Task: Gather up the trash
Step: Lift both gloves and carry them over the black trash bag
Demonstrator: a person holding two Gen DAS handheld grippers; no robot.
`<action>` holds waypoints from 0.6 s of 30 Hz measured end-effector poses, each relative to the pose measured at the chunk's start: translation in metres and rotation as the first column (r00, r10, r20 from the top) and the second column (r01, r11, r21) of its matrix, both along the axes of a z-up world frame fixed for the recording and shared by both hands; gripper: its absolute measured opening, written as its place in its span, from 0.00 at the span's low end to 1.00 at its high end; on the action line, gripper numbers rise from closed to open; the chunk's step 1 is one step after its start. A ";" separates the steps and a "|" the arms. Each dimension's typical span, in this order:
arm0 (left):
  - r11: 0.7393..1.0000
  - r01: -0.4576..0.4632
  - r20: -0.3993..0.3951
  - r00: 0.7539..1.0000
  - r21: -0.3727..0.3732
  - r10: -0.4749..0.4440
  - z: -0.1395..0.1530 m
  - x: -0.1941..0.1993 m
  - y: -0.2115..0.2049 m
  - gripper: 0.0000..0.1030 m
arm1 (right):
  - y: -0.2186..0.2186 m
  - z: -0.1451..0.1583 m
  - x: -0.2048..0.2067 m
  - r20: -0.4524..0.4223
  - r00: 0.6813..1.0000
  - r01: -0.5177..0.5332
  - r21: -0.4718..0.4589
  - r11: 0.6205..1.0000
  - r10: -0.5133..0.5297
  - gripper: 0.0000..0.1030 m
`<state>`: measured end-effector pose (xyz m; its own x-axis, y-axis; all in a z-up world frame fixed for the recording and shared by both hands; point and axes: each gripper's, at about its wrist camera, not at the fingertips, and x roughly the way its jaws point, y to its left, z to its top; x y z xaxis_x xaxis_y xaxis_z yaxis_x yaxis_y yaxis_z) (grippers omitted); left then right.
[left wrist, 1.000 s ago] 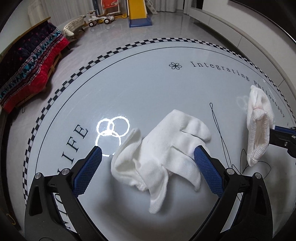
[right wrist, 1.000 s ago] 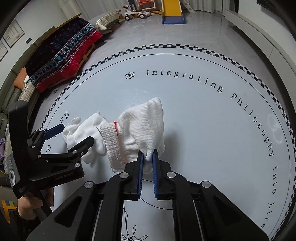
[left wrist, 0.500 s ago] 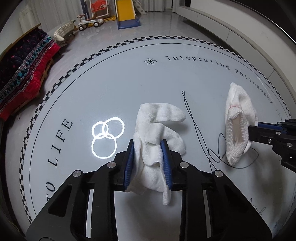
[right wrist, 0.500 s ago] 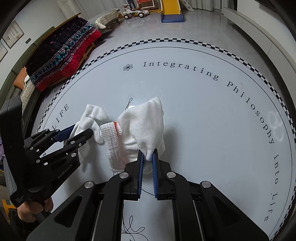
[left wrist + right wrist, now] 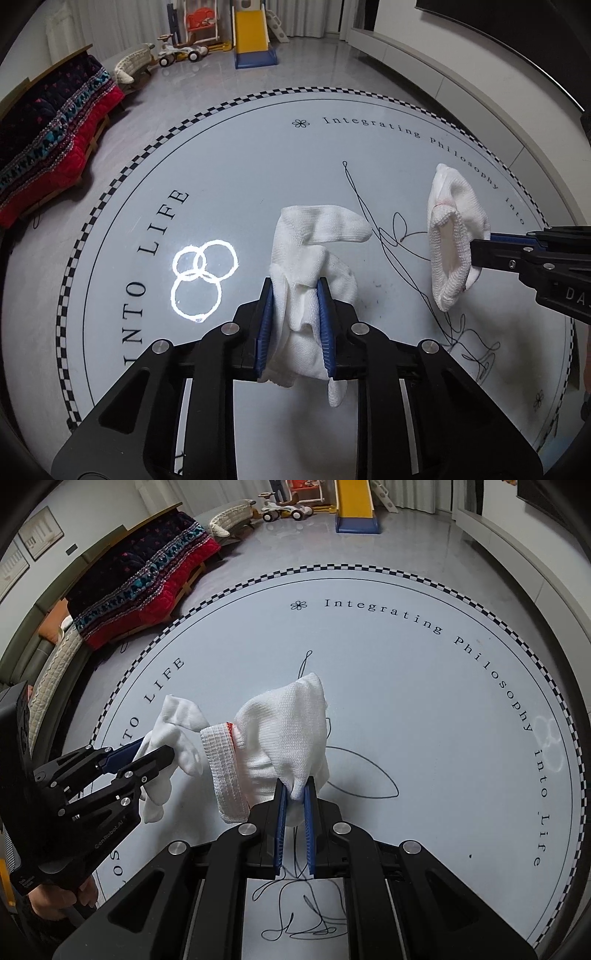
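The round white table (image 5: 258,155), with its checkered rim and printed lettering, fills both views. Against a second ago it sits farther below the cameras, and more of the thin black line drawing (image 5: 373,229) shows where cloth lay before. The left tool (image 5: 295,306), then spread wide around the smooth white glove (image 5: 314,240), has its blue pads pressing the bunched cloth and its jaws are closing; the glove hangs clear of the table, one finger pointing toward 3 o'clock. The right tool (image 5: 294,794) stays pressed together on the knit white glove (image 5: 284,731), which dangles with its ribbed cuff toward 9 o'clock in the right wrist view.

Each glove's pinched part is hidden between pads. In the left wrist view the right tool (image 5: 480,251) is cut off at the 3 o'clock edge. Only part of the hand (image 5: 79,893) holding the left tool (image 5: 159,753) shows, at 8 o'clock.

Both tools point steeply down, side by side.
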<state>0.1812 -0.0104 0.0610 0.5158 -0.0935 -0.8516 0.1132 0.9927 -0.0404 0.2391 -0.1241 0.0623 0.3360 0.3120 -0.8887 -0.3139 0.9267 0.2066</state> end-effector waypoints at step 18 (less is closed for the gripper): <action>0.999 -0.054 0.085 0.995 -0.005 0.054 0.042 -0.103 0.044 0.22 | 0.031 0.044 -0.105 0.064 0.995 -0.075 0.005 0.997 0.075 0.10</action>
